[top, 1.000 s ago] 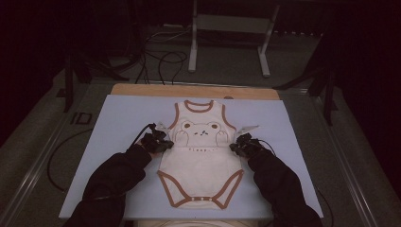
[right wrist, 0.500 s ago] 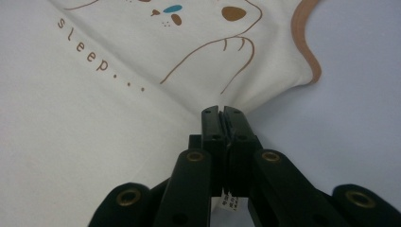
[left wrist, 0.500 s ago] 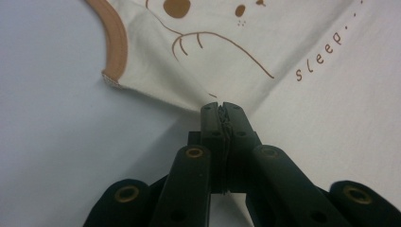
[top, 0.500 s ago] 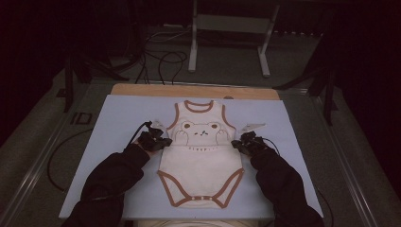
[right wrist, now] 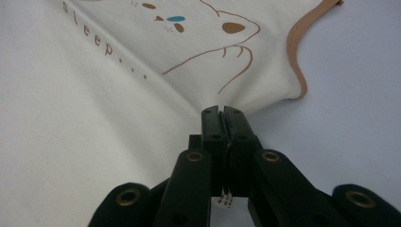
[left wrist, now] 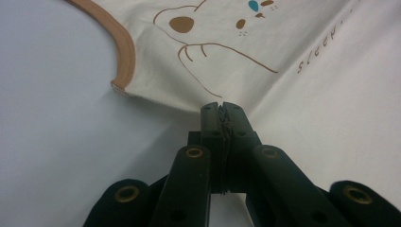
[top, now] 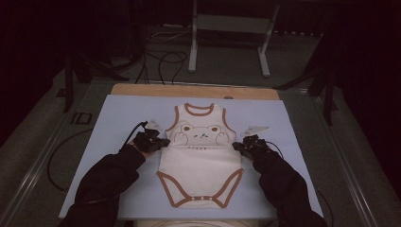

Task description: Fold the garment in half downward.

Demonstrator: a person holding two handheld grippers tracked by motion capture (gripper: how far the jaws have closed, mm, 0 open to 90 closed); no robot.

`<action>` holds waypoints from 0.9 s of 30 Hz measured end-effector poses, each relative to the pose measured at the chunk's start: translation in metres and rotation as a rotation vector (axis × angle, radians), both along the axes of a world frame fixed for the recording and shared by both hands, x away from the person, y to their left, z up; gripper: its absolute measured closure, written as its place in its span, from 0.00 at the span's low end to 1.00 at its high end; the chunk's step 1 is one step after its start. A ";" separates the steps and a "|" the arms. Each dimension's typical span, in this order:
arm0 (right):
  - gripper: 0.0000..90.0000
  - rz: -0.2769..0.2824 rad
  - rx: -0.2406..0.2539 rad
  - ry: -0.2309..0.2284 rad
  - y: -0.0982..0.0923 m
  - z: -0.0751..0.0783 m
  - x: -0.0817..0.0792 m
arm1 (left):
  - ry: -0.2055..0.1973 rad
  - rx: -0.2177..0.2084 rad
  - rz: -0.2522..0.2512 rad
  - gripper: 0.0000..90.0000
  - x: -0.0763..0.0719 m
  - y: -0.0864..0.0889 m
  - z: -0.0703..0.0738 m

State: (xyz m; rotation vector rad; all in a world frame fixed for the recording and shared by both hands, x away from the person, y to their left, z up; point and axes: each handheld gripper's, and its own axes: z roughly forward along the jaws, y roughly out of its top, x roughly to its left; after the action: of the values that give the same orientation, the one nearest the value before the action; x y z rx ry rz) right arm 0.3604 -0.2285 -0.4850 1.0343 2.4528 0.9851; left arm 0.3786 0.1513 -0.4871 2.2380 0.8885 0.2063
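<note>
Two tongs — left (left wrist: 221,108), right (right wrist: 221,111) — clamped on bodysuit (top: 199,158) side seams.

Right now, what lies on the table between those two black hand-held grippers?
In the high view, the cream baby bodysuit with brown trim spans the whole stretch: the left hand-held gripper pinches one side edge and the right hand-held gripper the other.

You have a pale blue sheet (top: 118,189) covering the table, with a strip of bare wooden tabletop (top: 142,90) exposed along its far edge. Beyond the table, a grey metal stand (top: 229,21) rests on two legs on the dark floor. Black cables (top: 163,59) lie looped on the floor to the left of that stand.
</note>
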 end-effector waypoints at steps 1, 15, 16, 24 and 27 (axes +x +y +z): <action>0.98 0.007 -0.001 0.000 0.000 0.000 -0.003 | -0.001 0.007 -0.010 1.00 -0.002 0.000 0.001; 0.98 0.030 0.025 -0.022 -0.004 0.009 -0.023 | -0.002 0.016 -0.050 0.99 -0.021 0.004 0.010; 0.98 0.032 0.027 -0.022 -0.004 0.010 -0.025 | -0.004 0.020 -0.054 0.99 -0.022 0.004 0.011; 0.98 0.063 0.020 -0.042 0.000 0.016 -0.041 | -0.008 0.016 -0.084 0.99 -0.036 0.007 0.018; 0.98 0.072 0.018 -0.047 -0.002 0.018 -0.048 | -0.018 0.019 -0.099 0.99 -0.043 0.008 0.021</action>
State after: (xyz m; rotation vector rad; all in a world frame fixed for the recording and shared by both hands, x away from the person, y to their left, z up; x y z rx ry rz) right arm 0.3122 -0.2302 -0.4670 0.9233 2.4628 1.0437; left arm 0.3355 0.1589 -0.4665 2.2871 0.7675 0.1896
